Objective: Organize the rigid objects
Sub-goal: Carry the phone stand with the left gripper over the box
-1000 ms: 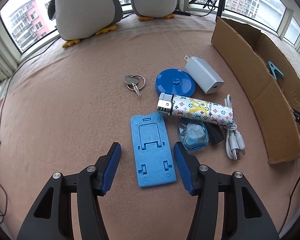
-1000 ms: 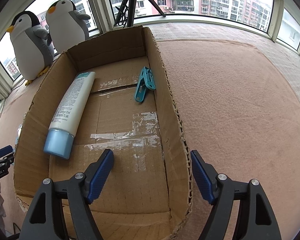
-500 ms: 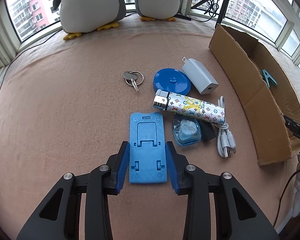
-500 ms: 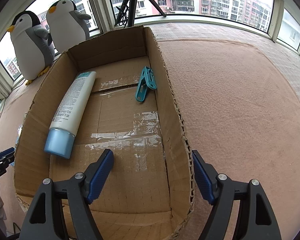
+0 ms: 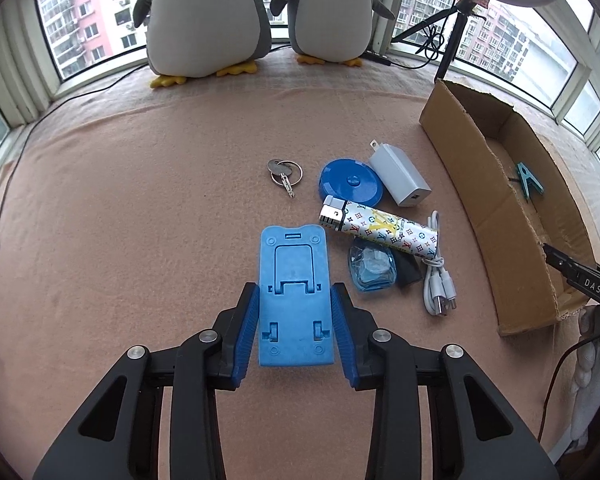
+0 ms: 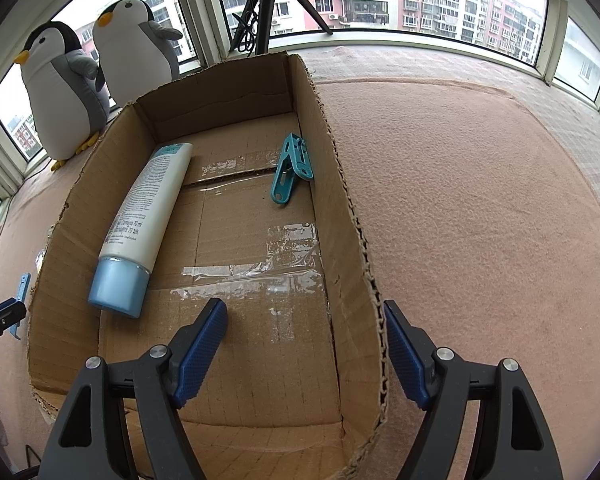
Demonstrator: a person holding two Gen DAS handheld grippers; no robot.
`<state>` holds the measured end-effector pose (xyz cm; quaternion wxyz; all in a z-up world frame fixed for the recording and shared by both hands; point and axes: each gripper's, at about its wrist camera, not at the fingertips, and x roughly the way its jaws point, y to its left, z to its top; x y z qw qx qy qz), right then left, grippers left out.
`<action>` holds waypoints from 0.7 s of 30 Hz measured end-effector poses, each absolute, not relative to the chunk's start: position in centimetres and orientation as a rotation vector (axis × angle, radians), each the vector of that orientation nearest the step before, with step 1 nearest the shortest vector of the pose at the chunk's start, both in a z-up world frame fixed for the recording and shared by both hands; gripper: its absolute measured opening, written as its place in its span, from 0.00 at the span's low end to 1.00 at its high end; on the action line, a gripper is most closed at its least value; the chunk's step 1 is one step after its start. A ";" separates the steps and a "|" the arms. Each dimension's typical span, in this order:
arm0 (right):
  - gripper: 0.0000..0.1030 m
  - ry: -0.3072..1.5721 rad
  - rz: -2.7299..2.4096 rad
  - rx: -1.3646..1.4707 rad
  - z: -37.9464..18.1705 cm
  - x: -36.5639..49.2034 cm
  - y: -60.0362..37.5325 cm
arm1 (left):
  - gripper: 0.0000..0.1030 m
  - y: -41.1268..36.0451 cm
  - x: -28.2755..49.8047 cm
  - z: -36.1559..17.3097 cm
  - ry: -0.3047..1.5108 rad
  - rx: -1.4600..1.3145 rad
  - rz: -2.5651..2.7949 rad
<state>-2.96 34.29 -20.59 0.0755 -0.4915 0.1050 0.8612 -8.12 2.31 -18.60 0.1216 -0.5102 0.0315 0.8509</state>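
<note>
Two grippers. Left gripper [image 5: 295,328]: jaws pinching blue phone stand [image 5: 294,294], lifted clear of pink blanket [image 5: 140,220]. Right gripper [image 6: 306,354]: jaws spread, straddling right wall of cardboard box [image 6: 340,184] holding tube [image 6: 142,224] and teal clip [image 6: 290,174].

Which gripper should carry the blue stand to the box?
Left gripper: its pads already clamp the stand. Right gripper hangs open over the box, far from it.

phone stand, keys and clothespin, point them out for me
phone stand [image 5: 294,268], left wrist view, on its folded centre flap
keys [image 5: 284,173], left wrist view, where the keys meet the ring
clothespin [image 6: 290,170], right wrist view, mid-body, inside the box
</note>
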 end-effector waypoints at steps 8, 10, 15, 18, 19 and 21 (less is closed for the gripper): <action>0.71 0.315 2.583 -1.473 -20.6 -2.9 34.3 | 0.34 6.3 -8.6 -15.0 0.114 -1.347 2.446; 0.71 0.315 2.583 -1.473 -20.6 -2.9 34.3 | 0.34 7.8 -8.9 -14.3 0.107 -1.317 2.426; 0.71 0.317 2.582 -1.473 -20.6 -3.0 34.4 | 0.34 12.1 -9.4 -13.3 0.112 -1.251 2.376; 0.71 0.318 2.583 -1.473 -20.6 -3.0 34.4 | 0.34 14.5 -9.6 -13.3 0.140 -1.231 2.352; 0.71 0.319 2.583 -1.473 -20.6 -3.0 34.4 | 0.34 15.3 -9.8 -13.4 0.150 -1.227 2.346; 0.71 0.321 2.583 -1.473 -20.5 -3.1 34.3 | 0.34 16.4 -10.1 -13.5 0.148 -1.231 2.329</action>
